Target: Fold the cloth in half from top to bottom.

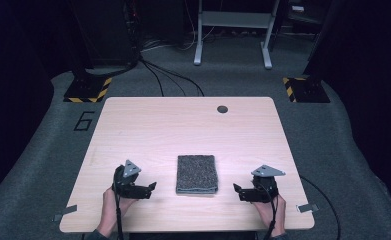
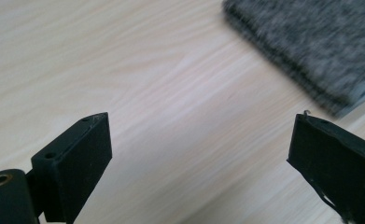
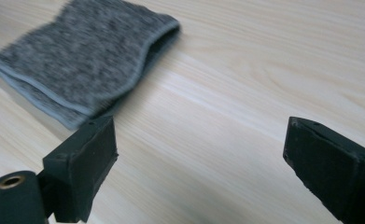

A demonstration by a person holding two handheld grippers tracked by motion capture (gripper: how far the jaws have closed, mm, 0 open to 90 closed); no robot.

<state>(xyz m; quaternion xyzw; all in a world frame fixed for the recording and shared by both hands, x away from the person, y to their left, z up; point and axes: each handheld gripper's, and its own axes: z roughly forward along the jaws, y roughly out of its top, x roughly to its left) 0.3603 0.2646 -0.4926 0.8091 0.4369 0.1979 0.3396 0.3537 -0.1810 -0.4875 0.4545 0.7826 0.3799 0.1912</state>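
Tabletop: light wood, bare apart from one item and a small dark grommet at the far edge.

Folded grey cloth: lies flat near the front-middle of the tabletop, between my two grippers, touching neither. Looks like several layers; in the right gripper view the fold gapes a bit at one end.

Left gripper: released, jaws wide, nothing between them, aimed inward at the cloth's left side. Cloth edge sits off to the upper right in its own view.

Right gripper: also released, jaws spread and empty, pointing at the cloth's right side from near the front corner.

Risks as I see them:
- Layered edges: a low pinch may catch only the top layer, so the stack peels open instead of lifting whole.
- Jaws low and angled; coming in too flat would shove the cloth across the wood rather than get under it.
- If one side grabs first, the cloth skews or bunches.
- Soft knit could slip from a shallow bite.
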